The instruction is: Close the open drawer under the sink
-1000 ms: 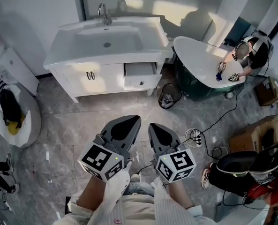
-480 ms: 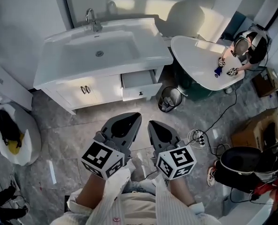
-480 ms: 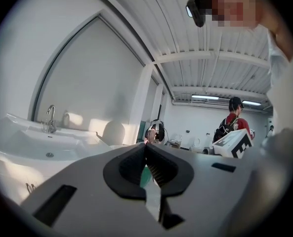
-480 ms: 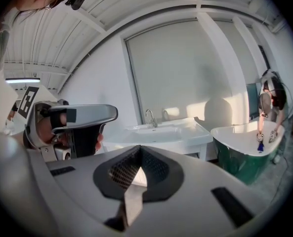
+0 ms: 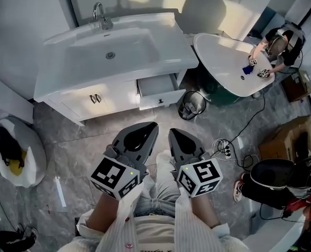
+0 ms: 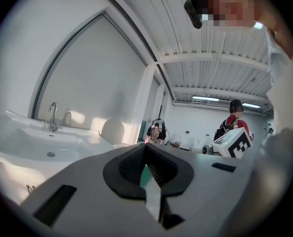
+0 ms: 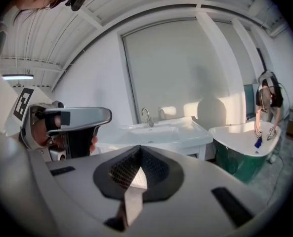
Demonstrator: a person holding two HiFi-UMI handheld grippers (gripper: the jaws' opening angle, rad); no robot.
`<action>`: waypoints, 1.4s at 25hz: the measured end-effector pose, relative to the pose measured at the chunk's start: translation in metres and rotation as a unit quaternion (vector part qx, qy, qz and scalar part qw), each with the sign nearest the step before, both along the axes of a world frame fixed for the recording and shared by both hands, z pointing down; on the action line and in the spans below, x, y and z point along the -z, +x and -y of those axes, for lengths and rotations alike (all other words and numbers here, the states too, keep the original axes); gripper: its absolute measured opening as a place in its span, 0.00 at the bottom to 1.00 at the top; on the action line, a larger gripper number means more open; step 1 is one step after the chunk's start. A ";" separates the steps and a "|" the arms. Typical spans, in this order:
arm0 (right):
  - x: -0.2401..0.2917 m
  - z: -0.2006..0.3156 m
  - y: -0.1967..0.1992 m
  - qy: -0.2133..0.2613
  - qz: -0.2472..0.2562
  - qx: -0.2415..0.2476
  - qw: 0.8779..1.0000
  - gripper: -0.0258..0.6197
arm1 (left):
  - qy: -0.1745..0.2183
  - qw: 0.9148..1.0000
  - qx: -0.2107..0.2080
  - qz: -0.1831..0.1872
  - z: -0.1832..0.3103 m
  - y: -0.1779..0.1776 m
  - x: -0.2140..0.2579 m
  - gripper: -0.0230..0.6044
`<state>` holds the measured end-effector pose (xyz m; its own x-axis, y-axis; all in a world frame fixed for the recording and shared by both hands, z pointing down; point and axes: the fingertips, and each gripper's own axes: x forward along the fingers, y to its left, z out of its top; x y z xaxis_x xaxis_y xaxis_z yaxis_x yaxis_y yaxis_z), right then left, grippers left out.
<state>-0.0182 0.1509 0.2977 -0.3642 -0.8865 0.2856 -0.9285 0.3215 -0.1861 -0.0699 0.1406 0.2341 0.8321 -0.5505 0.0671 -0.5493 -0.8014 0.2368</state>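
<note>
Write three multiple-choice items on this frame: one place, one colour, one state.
1. In the head view, the open white drawer sits at which end of the white sink cabinet? A left B right C middle
2. The white bathtub's outer wall is: A green B red C yellow
3. The left claw and right claw are: A both open B both shut, empty C one gripping a cloth
Answers: 1 B, it juts out near the wire waste bin; 2 A, green shows below the white rim; 3 B, each claw's jaws meet with nothing between.
</note>
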 end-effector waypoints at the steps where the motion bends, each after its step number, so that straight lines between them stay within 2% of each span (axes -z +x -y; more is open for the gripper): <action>1: -0.001 0.003 0.001 -0.001 0.000 -0.002 1.000 0.05 | -0.001 1.000 0.001 -0.001 0.004 -0.001 -0.001 0.06; 6: -0.006 0.018 0.011 -0.003 -0.002 -0.002 1.000 0.05 | 0.001 1.000 0.010 0.000 0.024 0.003 -0.003 0.06; 12: -0.012 0.060 0.027 -0.003 0.001 0.007 1.000 0.05 | 0.004 1.000 0.021 0.004 0.061 0.018 -0.007 0.06; 28: -0.010 0.206 0.079 -0.015 -0.005 0.078 0.997 0.05 | -0.009 0.997 0.081 0.011 0.200 0.077 -0.007 0.06; 35: -0.005 0.257 0.090 -0.012 -0.014 0.117 0.993 0.05 | -0.010 0.994 0.110 0.008 0.245 0.094 -0.006 0.06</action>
<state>0.0717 -0.1056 0.3022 -0.5510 -0.7718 0.3174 -0.8338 0.5247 -0.1717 0.0240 -0.1041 0.2396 0.6905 -0.7174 0.0922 -0.7144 -0.6565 0.2419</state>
